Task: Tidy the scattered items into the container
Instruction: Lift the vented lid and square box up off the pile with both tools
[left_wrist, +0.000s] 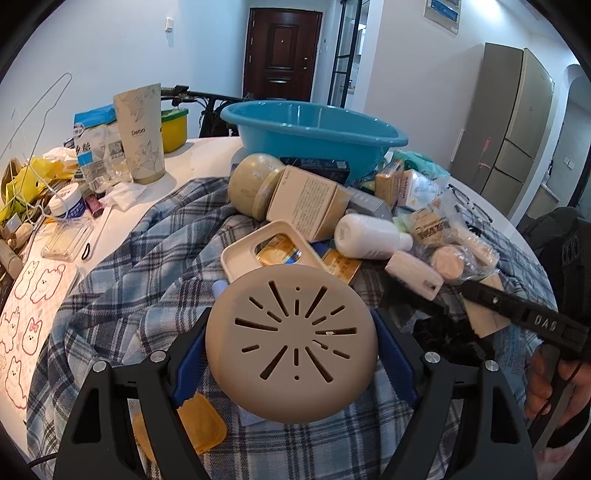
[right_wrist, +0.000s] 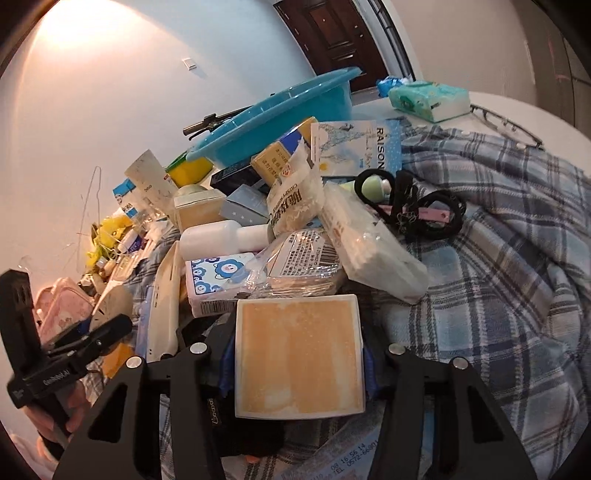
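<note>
Left gripper (left_wrist: 291, 343) clamps a round beige slotted plastic disc (left_wrist: 291, 343) between its 2 blue pads above the blue plaid cloth (left_wrist: 155, 258). Right gripper (right_wrist: 299, 354) pinches a square orange-faced white box (right_wrist: 299, 354). Beyond the clutter sits the blue plastic basin (left_wrist: 314, 136).

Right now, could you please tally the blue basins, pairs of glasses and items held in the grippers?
Blue basin: 1
Pair of glasses: 1
Held items: 2, round slotted lid in left gripper, square orange box in right gripper
Total: 4
</note>
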